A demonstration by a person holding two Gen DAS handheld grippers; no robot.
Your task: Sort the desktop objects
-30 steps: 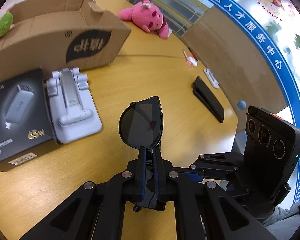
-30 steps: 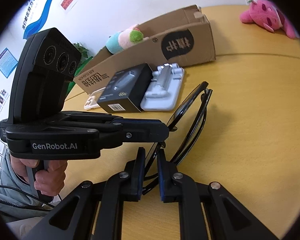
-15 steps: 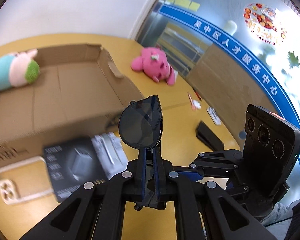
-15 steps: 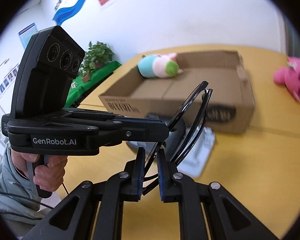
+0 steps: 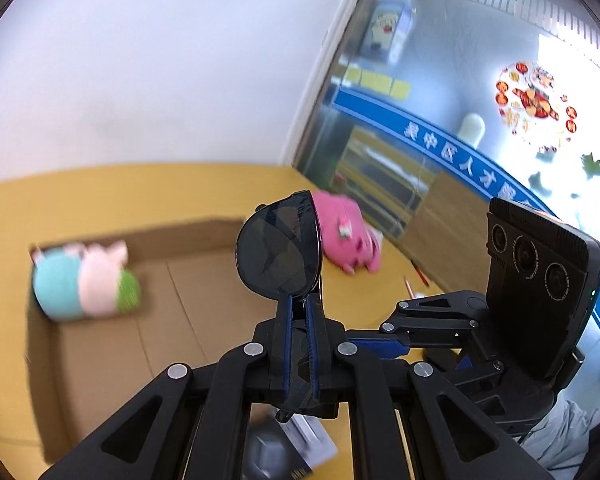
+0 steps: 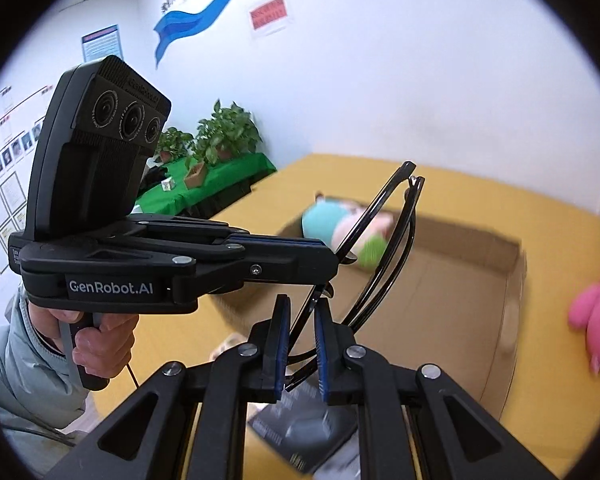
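Both grippers, left (image 5: 298, 308) and right (image 6: 302, 316), clamped on the sunglasses (image 5: 278, 252), have lifted them off the surface and now above the box (image 6: 440, 300), likely drop-off next.

Both hand-held grippers (image 5: 298, 312) (image 6: 300, 320) clamped shut, side by side

Pink plush (image 6: 598, 312) blurred, cut off at three o'clock; striped plush (image 5: 85, 280) smeared at nine; black box (image 6: 304, 436) half hidden behind the fingers (image 6: 278, 340) at six.
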